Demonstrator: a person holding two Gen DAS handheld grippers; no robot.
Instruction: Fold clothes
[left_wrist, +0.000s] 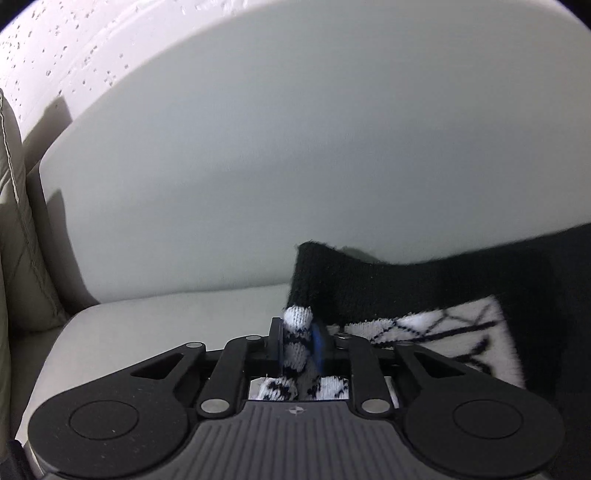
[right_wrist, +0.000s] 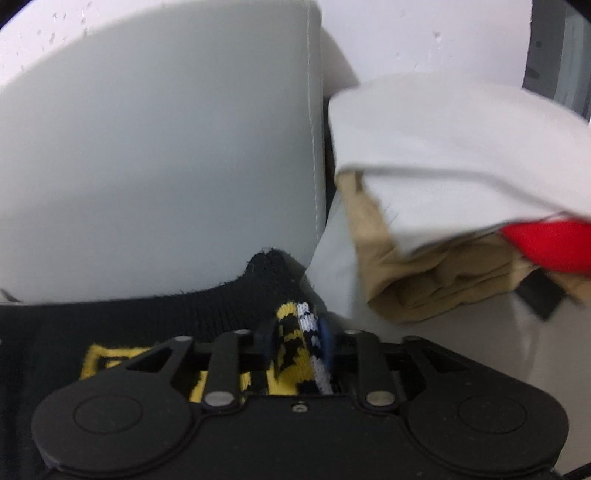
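A black knitted sweater (left_wrist: 406, 284) with white, black-lined pattern panels lies on a pale sofa seat. My left gripper (left_wrist: 297, 345) is shut on a bunched white patterned fold of it. In the right wrist view the same sweater (right_wrist: 147, 310) shows a yellow patterned panel. My right gripper (right_wrist: 299, 347) is shut on a fold of yellow and white patterned knit. Both grippers hold the fabric just above the seat, close to the sofa backrest. The rest of the sweater is hidden under the gripper bodies.
The grey sofa backrest (left_wrist: 295, 147) rises right behind the sweater. A stitched cushion (left_wrist: 14, 221) sits at the left. At the right lies a pile of clothes: a white garment (right_wrist: 443, 147), a tan one (right_wrist: 424, 280) and a red one (right_wrist: 550, 243).
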